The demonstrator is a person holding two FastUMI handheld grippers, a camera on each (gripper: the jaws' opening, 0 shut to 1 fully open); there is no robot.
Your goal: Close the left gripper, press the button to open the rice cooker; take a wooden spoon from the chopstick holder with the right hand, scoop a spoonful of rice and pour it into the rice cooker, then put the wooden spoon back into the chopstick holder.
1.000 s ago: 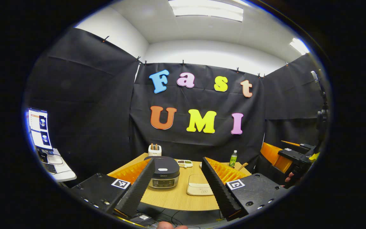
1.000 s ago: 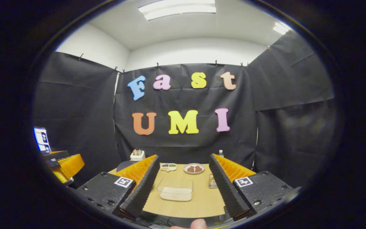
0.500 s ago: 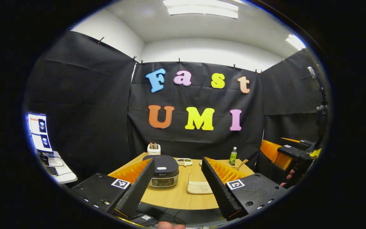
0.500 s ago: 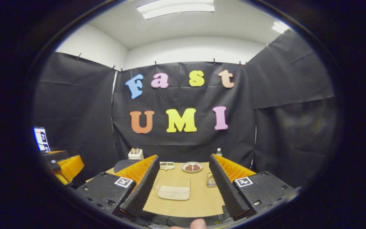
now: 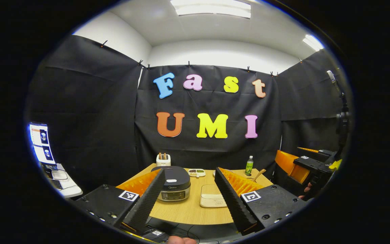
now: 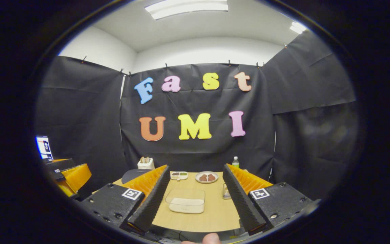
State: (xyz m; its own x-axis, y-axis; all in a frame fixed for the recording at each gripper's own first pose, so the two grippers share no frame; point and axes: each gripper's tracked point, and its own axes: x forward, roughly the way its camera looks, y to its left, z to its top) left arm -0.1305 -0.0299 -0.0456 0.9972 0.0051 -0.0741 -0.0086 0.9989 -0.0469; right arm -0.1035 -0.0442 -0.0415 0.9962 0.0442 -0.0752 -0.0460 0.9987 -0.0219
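- Left gripper: fingers spread wide, nothing between them, held back from the near edge of the light wooden counter. Task calls for them pressed together before the press, not yet done.
- Dark, rounded rice cooker with a pale front panel: lower centre of the left gripper view, lid down, partly hidden behind the left finger. The small light button sits on the lid top.
- White chopstick holder with brown wooden handles standing in it: behind the cooker, against the wall (individual spoon cannot be told apart at this size).
- Right gripper: fingers likewise wide apart and empty, lower centre of the right gripper view. Just beyond them is a clear, shallow rectangular box with a white layer in it, probably the rice.
- Risk: pressing with spread fingers, they could straddle the button or skid on the curved lid and push the cooker back toward the holder.
- Risk: the lid, once sprung, may swing up in front of the holder, so the right-hand reach could catch it.
- Risk: bunched handles could lift together, or tip the light holder.
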